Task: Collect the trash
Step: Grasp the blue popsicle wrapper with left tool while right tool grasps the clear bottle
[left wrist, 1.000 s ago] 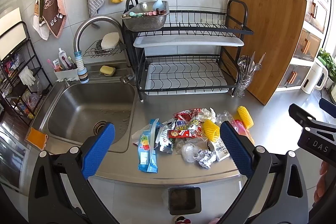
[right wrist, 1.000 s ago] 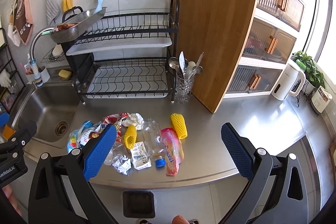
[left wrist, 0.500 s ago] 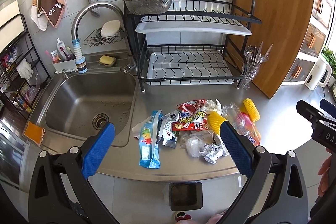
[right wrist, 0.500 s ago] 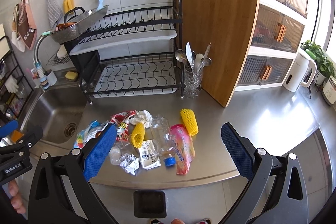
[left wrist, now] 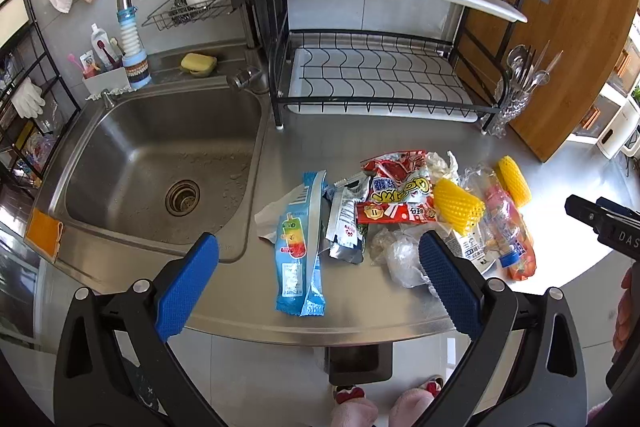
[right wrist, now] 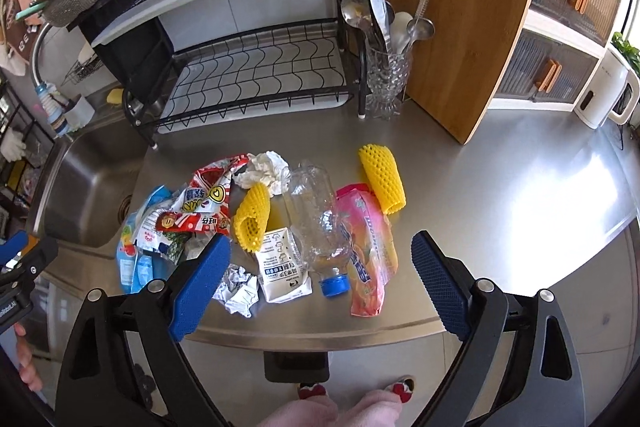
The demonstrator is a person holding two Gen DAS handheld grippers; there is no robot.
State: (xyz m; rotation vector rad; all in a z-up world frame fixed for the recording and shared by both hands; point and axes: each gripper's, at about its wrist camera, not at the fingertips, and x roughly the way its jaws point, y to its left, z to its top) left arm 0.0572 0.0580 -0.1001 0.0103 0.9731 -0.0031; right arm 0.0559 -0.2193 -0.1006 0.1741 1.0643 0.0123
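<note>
A pile of trash lies on the steel counter near its front edge. It holds a blue ice-pop wrapper [left wrist: 299, 255], red snack wrappers [left wrist: 394, 187], two yellow foam nets [right wrist: 382, 183], a clear plastic bottle with a blue cap [right wrist: 316, 223], a pink-orange wrapper [right wrist: 370, 255], a white sachet [right wrist: 280, 265] and crumpled paper [right wrist: 240, 287]. My left gripper [left wrist: 316, 287] is open and empty, above the blue wrapper at the counter edge. My right gripper [right wrist: 320, 281] is open and empty, above the bottle's cap end.
A steel sink [left wrist: 160, 167] lies left of the pile. A black dish rack [left wrist: 380, 75] stands behind it, with a glass of cutlery [right wrist: 386, 83] and a wooden cutting board [right wrist: 452, 7] to its right. A dark bin [right wrist: 296, 365] sits on the floor below the counter edge.
Both grippers have moved forward and down toward the trash pile, so it looks larger and closer. Both stay open and empty.
</note>
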